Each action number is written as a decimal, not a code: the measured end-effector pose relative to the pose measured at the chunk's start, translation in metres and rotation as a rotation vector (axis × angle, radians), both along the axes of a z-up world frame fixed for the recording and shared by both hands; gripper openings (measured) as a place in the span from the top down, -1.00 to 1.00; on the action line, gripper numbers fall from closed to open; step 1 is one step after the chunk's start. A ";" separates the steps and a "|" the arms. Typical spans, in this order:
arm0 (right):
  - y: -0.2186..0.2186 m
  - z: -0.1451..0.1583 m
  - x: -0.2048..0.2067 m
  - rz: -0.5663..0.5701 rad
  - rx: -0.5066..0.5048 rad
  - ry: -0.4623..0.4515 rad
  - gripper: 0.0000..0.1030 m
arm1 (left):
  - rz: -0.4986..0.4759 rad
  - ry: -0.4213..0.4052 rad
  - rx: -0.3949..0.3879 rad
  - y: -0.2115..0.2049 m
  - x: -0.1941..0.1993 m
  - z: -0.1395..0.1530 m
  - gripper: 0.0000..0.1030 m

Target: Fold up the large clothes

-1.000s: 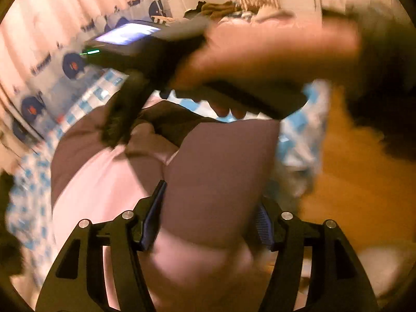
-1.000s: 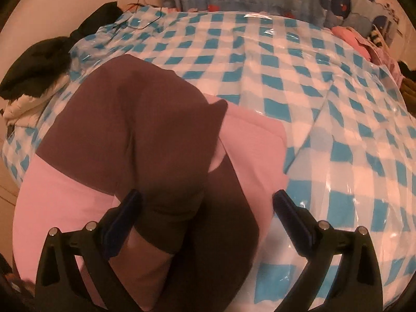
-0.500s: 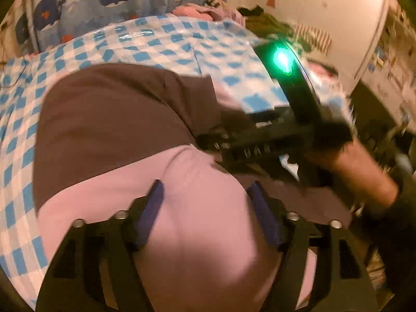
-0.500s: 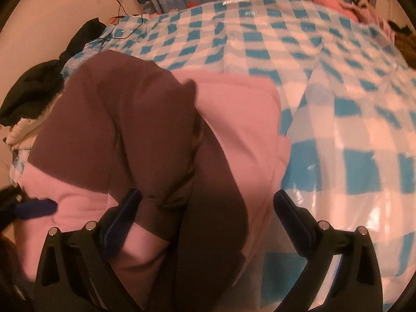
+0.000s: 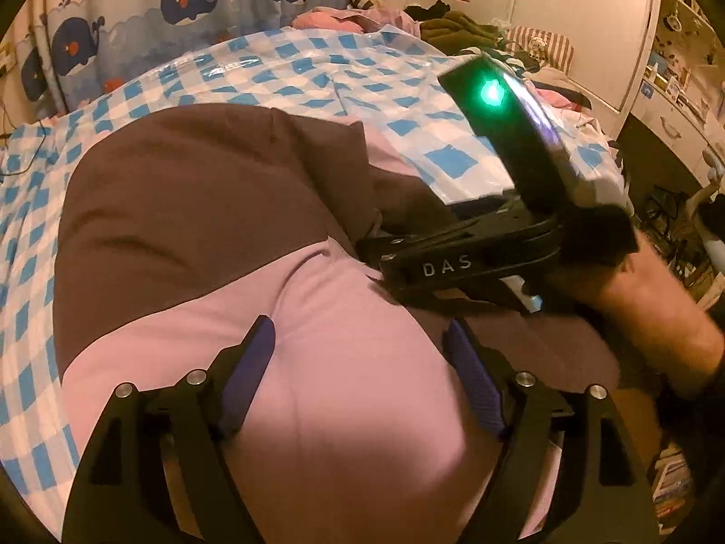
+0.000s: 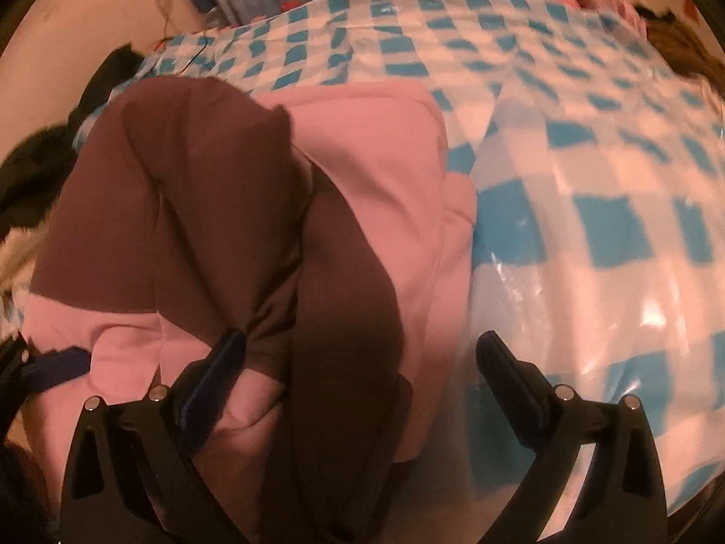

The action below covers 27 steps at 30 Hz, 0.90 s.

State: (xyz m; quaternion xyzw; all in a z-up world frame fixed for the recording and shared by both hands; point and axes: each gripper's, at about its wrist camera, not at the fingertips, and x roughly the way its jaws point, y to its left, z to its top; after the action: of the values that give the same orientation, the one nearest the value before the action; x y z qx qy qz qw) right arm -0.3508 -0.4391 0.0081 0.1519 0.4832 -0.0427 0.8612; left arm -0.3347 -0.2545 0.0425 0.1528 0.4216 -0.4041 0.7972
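Pink-and-brown sweatshirt lies half-folded on your checked bed cover; left claw, jaws just widened, and right claw both gape empty above it, ready to re-grip.

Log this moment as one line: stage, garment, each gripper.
stage: mid-fold | pink-and-brown garment lying on checked cover | left gripper open, just widening, over pink part | right gripper open over brown sleeve

"DAS" in white on right tool.

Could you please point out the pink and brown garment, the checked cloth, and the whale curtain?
garment (image 5: 344,408), left wrist view, on its pink panel.
checked cloth (image 6: 607,235), right wrist view, on a blue square.
whale curtain (image 5: 190,0), left wrist view, on a whale.
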 end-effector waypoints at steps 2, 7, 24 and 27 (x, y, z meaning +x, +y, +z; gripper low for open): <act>-0.001 0.001 0.000 -0.007 0.003 0.004 -0.86 | 0.032 0.041 -0.067 0.018 0.006 0.016 -0.43; 0.004 0.014 -0.012 -0.037 -0.038 -0.005 -0.86 | 0.326 0.082 -0.274 0.121 0.043 0.047 -0.49; 0.064 0.014 -0.011 -0.196 0.056 -0.296 -0.85 | 0.444 0.338 -0.472 0.187 0.096 -0.023 -0.73; 0.106 0.029 0.041 -0.091 0.070 -0.330 -0.85 | 0.524 0.258 -0.473 0.232 0.111 -0.004 -0.73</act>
State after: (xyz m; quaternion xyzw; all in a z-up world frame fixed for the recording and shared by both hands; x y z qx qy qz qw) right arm -0.3093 -0.3335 0.0371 0.2083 0.3291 -0.0396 0.9202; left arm -0.2235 -0.0226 0.0380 -0.2007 0.4383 -0.2884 0.8273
